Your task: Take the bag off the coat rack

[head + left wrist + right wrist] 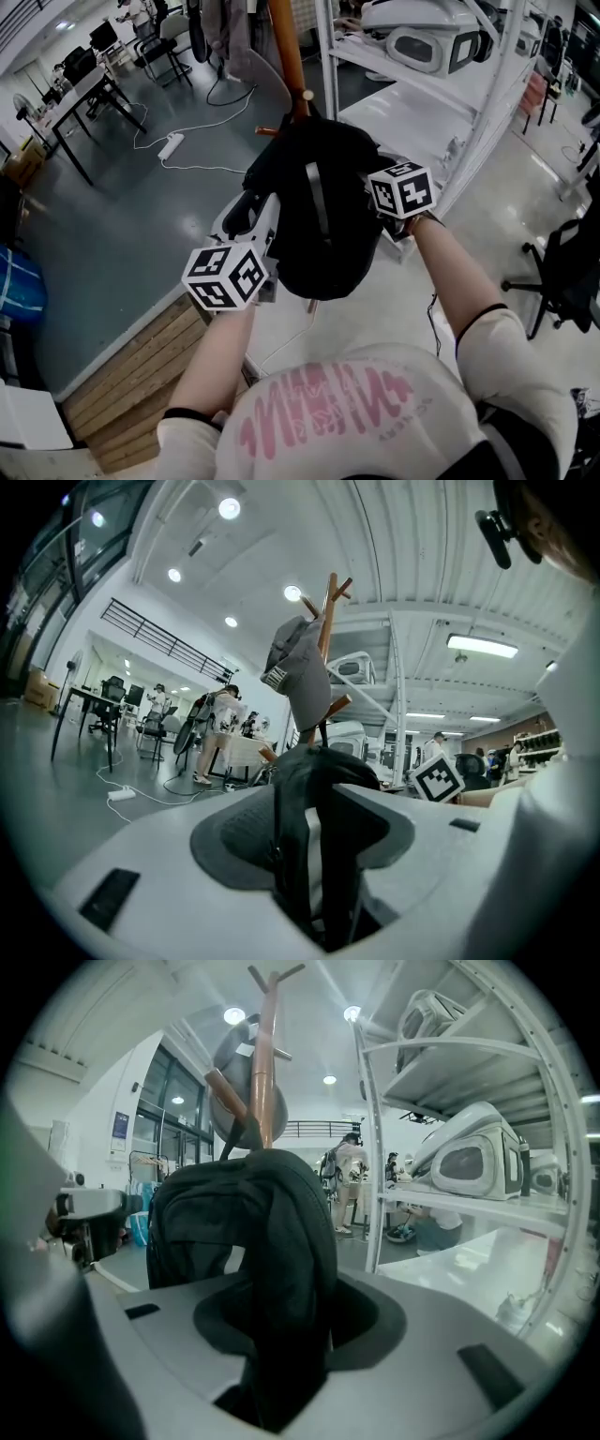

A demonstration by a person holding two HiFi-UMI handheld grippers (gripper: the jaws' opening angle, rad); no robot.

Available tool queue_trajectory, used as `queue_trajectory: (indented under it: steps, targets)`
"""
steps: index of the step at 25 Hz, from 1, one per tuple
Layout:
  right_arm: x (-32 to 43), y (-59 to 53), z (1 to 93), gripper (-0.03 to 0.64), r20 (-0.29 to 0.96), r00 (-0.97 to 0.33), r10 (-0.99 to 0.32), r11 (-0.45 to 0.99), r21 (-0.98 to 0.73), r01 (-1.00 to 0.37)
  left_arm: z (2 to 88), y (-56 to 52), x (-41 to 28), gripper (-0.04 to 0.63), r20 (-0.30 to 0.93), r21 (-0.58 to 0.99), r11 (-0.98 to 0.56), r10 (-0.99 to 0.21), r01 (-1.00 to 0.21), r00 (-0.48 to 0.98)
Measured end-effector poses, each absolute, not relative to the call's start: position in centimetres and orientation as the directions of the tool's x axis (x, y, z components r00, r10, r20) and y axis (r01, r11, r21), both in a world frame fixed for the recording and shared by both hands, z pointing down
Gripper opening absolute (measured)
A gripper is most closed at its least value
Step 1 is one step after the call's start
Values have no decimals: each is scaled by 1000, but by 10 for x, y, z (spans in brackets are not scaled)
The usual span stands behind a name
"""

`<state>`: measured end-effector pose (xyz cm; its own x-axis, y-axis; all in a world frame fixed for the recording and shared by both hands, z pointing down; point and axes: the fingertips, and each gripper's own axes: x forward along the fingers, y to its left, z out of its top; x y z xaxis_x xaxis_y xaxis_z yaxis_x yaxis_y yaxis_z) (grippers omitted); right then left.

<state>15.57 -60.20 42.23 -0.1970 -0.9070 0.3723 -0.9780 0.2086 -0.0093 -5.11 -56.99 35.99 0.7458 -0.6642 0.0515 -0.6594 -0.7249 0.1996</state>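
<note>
A black bag (319, 220) hangs against the brown wooden coat rack (286, 47), between my two grippers. In the left gripper view, the bag's black strap (292, 855) runs down between the jaws of my left gripper (314, 878), which stand apart around it with a pale gap showing. My right gripper (281, 1372) is shut on a thick fold of the bag (253, 1232) on its right side. A grey cap (298, 672) hangs higher up on the rack (326, 621). In the head view the bag hides both sets of fingertips.
White shelving (427, 108) with white machines stands close on the right. A power strip (171, 144) and cables lie on the grey floor at left, near desks (80, 89). An office chair (567, 272) is at far right. People (220, 728) stand far behind.
</note>
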Motion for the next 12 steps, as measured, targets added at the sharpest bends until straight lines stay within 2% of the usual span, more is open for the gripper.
queue_trajectory:
  steps: [2, 5, 12]
  targets:
    - [157, -602, 422, 156, 368, -202, -908, 211, -17, -977, 358, -578, -52, 209, 55, 184, -716, -677, -674, 734]
    - [157, -603, 423, 156, 368, -211, -906, 218, -21, -976, 359, -585, -53, 233, 52, 158, -708, -690, -688, 722]
    - [158, -604, 424, 156, 364, -241, -900, 244, -40, -969, 364, -602, -56, 340, 84, 56, -674, -732, -736, 677]
